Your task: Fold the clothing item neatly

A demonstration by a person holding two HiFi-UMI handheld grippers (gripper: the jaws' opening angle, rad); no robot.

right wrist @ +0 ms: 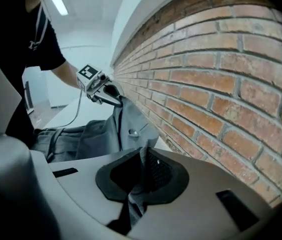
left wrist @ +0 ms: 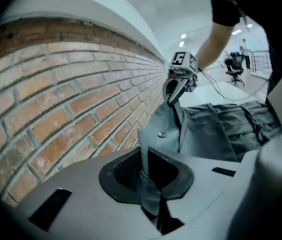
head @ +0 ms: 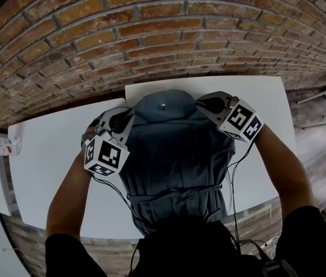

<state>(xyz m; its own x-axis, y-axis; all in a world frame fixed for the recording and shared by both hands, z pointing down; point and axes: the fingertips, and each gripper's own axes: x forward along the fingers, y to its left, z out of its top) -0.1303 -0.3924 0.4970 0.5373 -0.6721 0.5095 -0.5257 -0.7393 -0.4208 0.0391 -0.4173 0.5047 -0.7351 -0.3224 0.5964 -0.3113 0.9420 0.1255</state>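
left gripper (head: 130, 115) and right gripper (head: 201, 104) each pinch a far corner of the grey garment (head: 177, 154), held above the white table (head: 53, 154). keep both corners level and taut for a square fold.

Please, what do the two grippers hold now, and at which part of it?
Both hold the grey garment by its far edge: the left gripper is shut on the fabric at the left corner, the right gripper at the right corner.
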